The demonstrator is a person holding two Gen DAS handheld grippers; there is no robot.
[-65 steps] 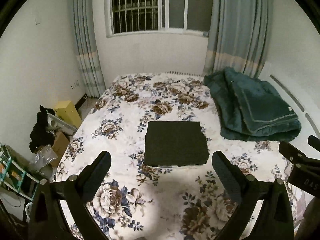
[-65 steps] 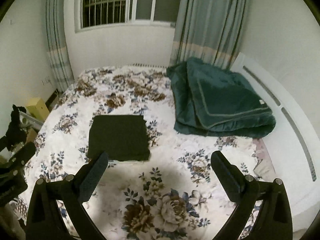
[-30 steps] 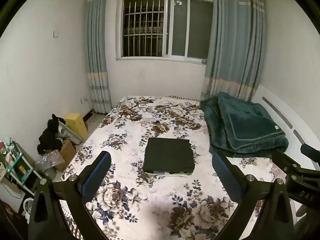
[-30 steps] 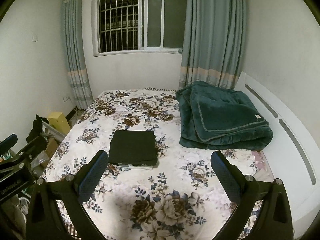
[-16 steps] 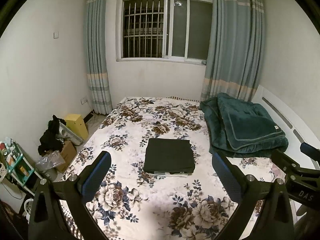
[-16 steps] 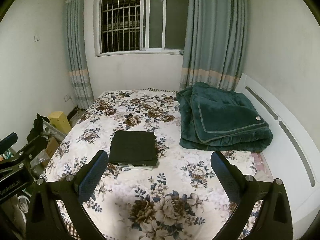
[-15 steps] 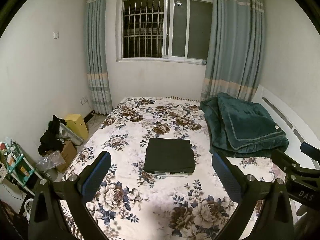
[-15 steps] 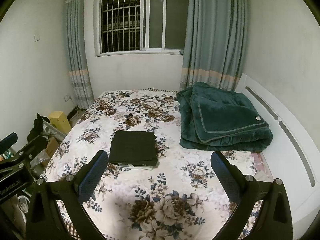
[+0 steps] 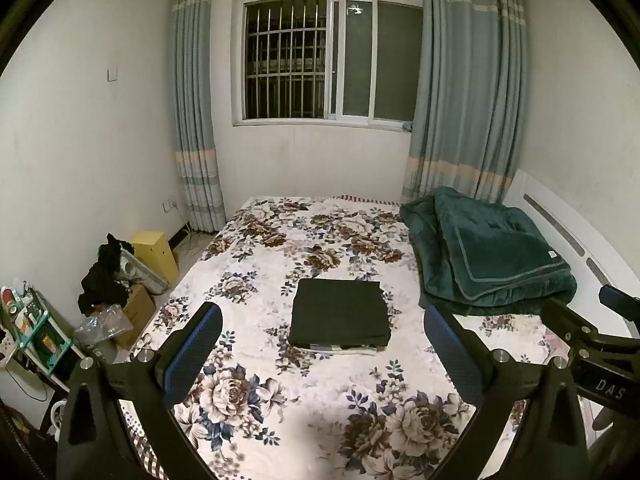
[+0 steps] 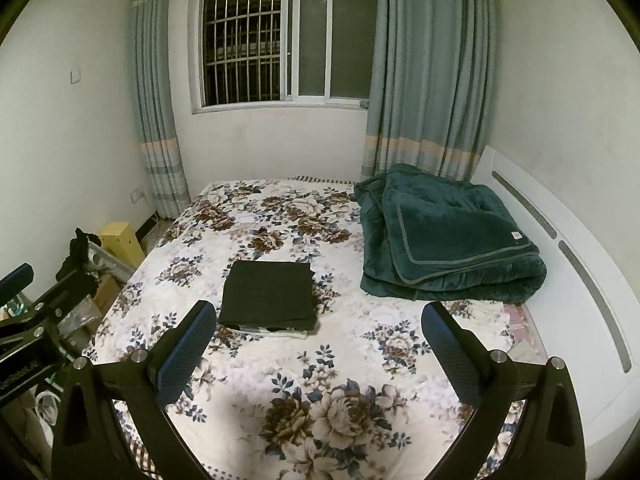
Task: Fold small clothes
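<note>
Nearest, the left gripper (image 9: 322, 334) and the right gripper (image 10: 318, 332) hang above the foot of the bed (image 9: 256, 432), jaws wide and holding nothing. Beyond them a folded dark garment (image 9: 339, 312) lies flat mid-bed on a lighter folded piece. Right of the garment sits a green blanket (image 9: 492, 256); behind the bed, a barred window (image 9: 332, 56).

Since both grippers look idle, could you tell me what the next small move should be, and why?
Probably none on this piece: the dark green folded garment lies as a neat square stack on the floral bedspread, and the left gripper and right gripper are open, empty and well back from it. I would fetch another garment.
</note>
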